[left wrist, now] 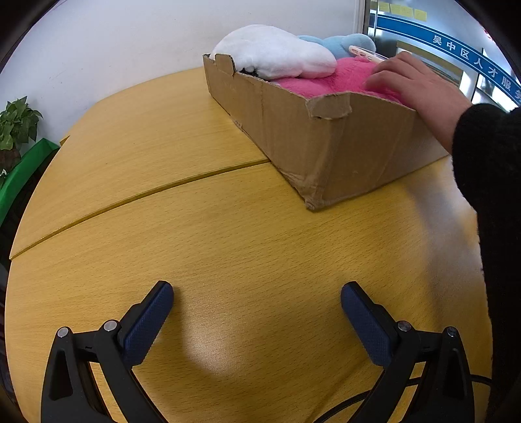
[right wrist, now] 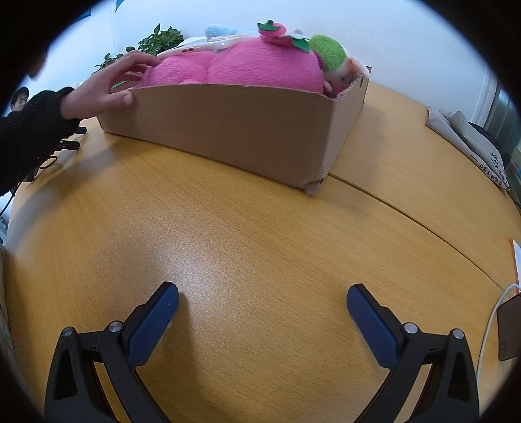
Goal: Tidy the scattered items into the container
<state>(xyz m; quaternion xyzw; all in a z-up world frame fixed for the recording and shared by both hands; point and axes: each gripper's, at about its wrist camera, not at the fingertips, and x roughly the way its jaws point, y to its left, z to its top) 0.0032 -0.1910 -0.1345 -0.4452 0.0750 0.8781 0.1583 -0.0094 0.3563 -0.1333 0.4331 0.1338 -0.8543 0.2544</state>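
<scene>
A cardboard box (left wrist: 325,143) stands on the wooden table (left wrist: 228,234); it also shows in the right wrist view (right wrist: 234,130). It holds a pink plush (left wrist: 338,78), a white plush (left wrist: 276,52) and a blue plush (left wrist: 345,44). In the right wrist view the pink plush (right wrist: 247,65) carries a strawberry (right wrist: 272,31) and a green-haired toy (right wrist: 329,53). A white phone (right wrist: 202,47) lies on top. A bare hand (left wrist: 416,88) rests on the pink plush. My left gripper (left wrist: 257,293) is open and empty above the table. My right gripper (right wrist: 262,296) is open and empty too.
A potted plant (left wrist: 16,127) stands past the table's left edge. In the right wrist view a grey cloth bag (right wrist: 469,143) lies at the far right, and a power bank (right wrist: 508,328) with a white cable lies at the right edge. Dark small items (right wrist: 68,144) lie under the person's sleeve.
</scene>
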